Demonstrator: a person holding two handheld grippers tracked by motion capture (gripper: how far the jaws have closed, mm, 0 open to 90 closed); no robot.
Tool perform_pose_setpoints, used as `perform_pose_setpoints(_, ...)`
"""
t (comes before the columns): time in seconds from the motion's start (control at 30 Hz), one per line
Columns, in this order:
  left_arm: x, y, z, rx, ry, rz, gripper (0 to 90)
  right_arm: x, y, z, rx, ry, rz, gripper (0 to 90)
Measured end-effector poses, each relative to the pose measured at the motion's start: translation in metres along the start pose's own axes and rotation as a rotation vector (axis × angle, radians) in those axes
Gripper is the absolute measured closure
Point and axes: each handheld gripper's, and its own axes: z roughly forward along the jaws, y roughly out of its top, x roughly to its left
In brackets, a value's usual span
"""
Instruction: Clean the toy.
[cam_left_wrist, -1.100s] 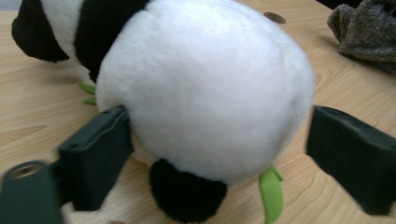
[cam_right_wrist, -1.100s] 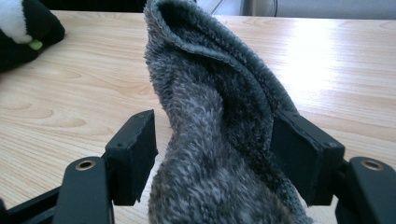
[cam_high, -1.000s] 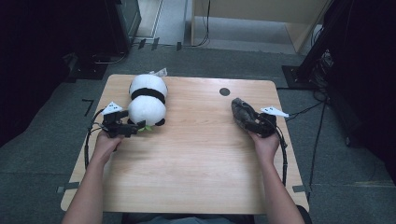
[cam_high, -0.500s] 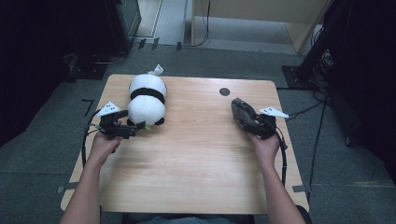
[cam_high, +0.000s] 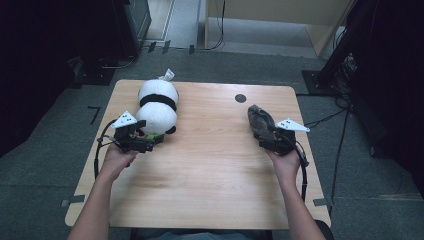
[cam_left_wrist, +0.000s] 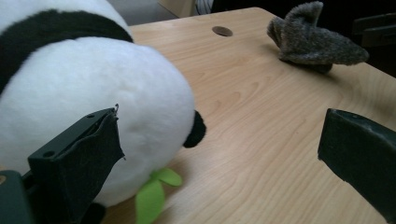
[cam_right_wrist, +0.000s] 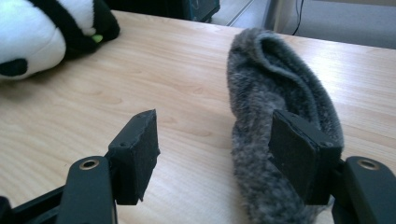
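Both my grippers gape wide, holding nothing. Left gripper (cam_high: 150, 143) sits beside the white-and-black plush panda (cam_high: 157, 107) at the table's left; right gripper (cam_high: 264, 136) straddles the grey furry slipper-shaped plush (cam_high: 259, 121). I centre the pile before closing.

A wooden table and the two soft things lying on it

The light wooden table (cam_high: 210, 170) stood on a grey carpeted floor (cam_high: 45, 165), and a dark round hole (cam_high: 240, 98) was set near its far edge. A black-and-white plush panda (cam_high: 157, 107) lay well to the left of that hole. A grey furry slipper (cam_high: 260, 122) lay just beside the hole, on its near right.
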Motion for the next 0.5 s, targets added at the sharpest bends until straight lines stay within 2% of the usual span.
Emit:
perform_pose_setpoints(0.07, -0.004, 0.000, 0.002, 0.002, -0.012, -0.005, 0.0, 0.005, -0.001, -0.002, 0.000, 0.012, -0.002, 33.7)
perform_pose_setpoints(0.27, -0.024, -0.002, 0.012, 0.014, -0.057, 0.035, 0.0, 0.020, -0.003, -0.003, 0.000, 0.079, -0.015, 33.9)
perform_pose_setpoints(0.5, -0.043, -0.011, 0.023, 0.031, -0.105, 0.079, 0.0, 0.040, -0.009, 0.001, 0.014, 0.117, -0.047, 36.6)
